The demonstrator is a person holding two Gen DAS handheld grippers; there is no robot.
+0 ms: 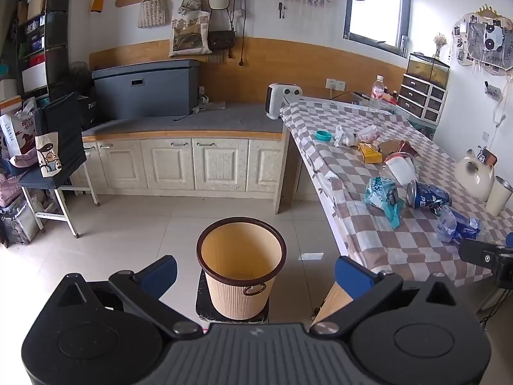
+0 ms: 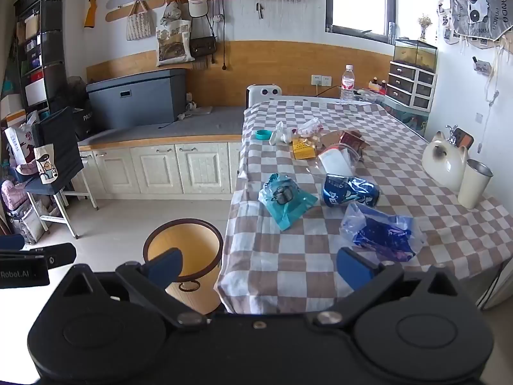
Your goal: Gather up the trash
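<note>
I am looking into a cluttered room with hanging bags on the wall, cream cabinets along the back, and a worktop (image 2: 320, 256) under a brown-and-white checked cloth on the right. The trash lies scattered along that cloth: a crumpled blue plastic wrapper (image 2: 381, 229) nearest me, a dented blue can (image 2: 351, 191) lying on its side just beyond it, a teal plastic bag (image 2: 285, 200) to the can's left, then a yellow box (image 2: 303, 149) and white crumpled tissue (image 2: 280, 134) farther back. The wastebasket (image 1: 241, 256), tan with a dark rim, stands empty on the floor just beside the worktop's near corner. My left gripper (image 1: 255, 271) hangs over the basket with its jaws spread wide and nothing between them; my right gripper (image 2: 259, 264) is likewise wide and empty, aimed down at the near edge of the cloth. I judge the job has not yet started, so the first pick should be the blue wrapper, closest to the right gripper. To do it well I would come down over the bunched middle of the wrapper, not its thin edge, and close firmly, since loose film may slip. I would keep clear of the white tumbler (image 2: 474, 184) and the cat figure (image 2: 444, 160), which do not look like trash.
</note>
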